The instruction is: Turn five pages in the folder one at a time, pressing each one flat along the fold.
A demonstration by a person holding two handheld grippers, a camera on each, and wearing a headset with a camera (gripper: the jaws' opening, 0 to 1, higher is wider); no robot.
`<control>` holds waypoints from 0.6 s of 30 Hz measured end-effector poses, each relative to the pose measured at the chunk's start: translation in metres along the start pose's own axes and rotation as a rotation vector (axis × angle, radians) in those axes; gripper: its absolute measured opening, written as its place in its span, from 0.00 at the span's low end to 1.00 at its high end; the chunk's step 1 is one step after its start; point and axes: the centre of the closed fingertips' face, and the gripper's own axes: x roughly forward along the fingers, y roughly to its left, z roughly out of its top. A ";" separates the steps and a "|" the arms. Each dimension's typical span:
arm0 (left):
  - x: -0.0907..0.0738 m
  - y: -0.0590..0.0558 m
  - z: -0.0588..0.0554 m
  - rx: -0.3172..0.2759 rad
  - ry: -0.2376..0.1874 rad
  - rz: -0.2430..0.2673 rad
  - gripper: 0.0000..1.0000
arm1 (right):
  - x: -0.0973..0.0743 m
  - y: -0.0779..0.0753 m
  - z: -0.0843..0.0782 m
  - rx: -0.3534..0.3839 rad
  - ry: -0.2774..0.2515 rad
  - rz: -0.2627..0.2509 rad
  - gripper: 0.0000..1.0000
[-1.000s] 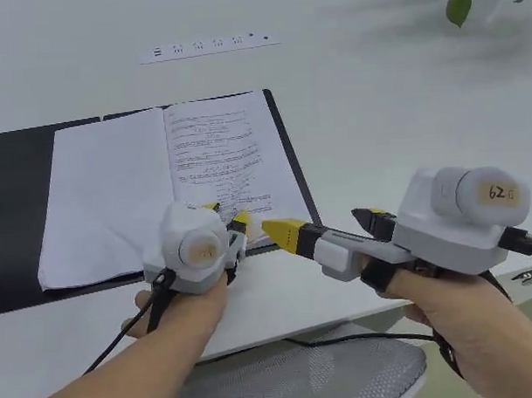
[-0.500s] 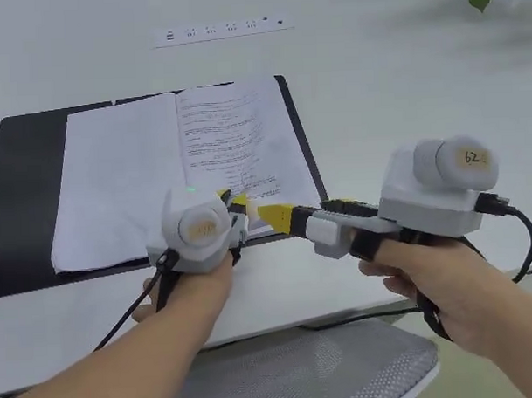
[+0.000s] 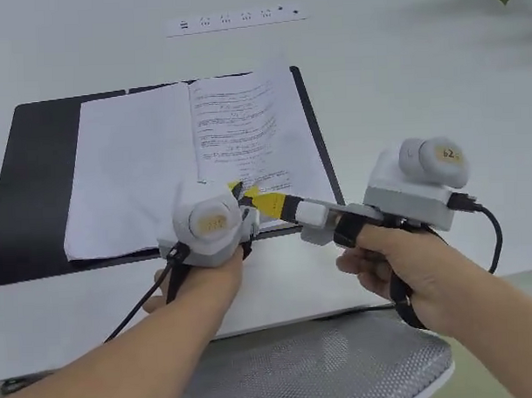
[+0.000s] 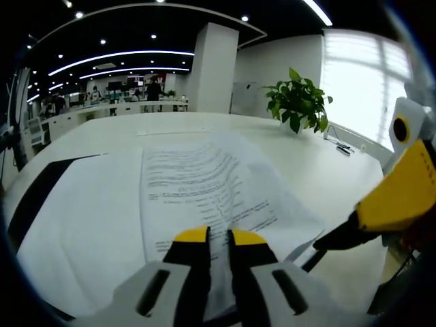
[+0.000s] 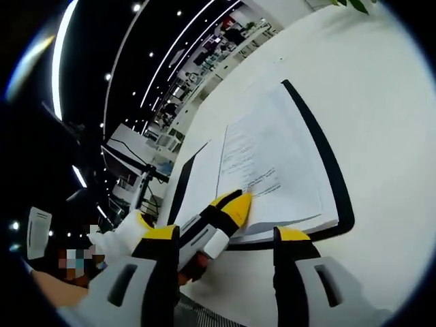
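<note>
Head view: left tongs (image 4: 221, 236) narrow, right tongs (image 5: 228, 234) wide, both at the folder (image 3: 38, 172)'s near edge.

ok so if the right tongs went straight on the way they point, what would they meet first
Probably the yellow tips of the left tongs, framed between the open jaws of the right tongs at the near edge of the printed page. Depth is unclear.

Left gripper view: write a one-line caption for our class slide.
Left tongs pinch the printed page at its near edge in the open folder, right tongs alongside.
</note>
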 end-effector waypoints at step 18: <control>0.000 -0.001 0.000 -0.004 0.004 -0.018 0.09 | 0.012 -0.045 0.002 0.164 -0.066 -0.192 0.04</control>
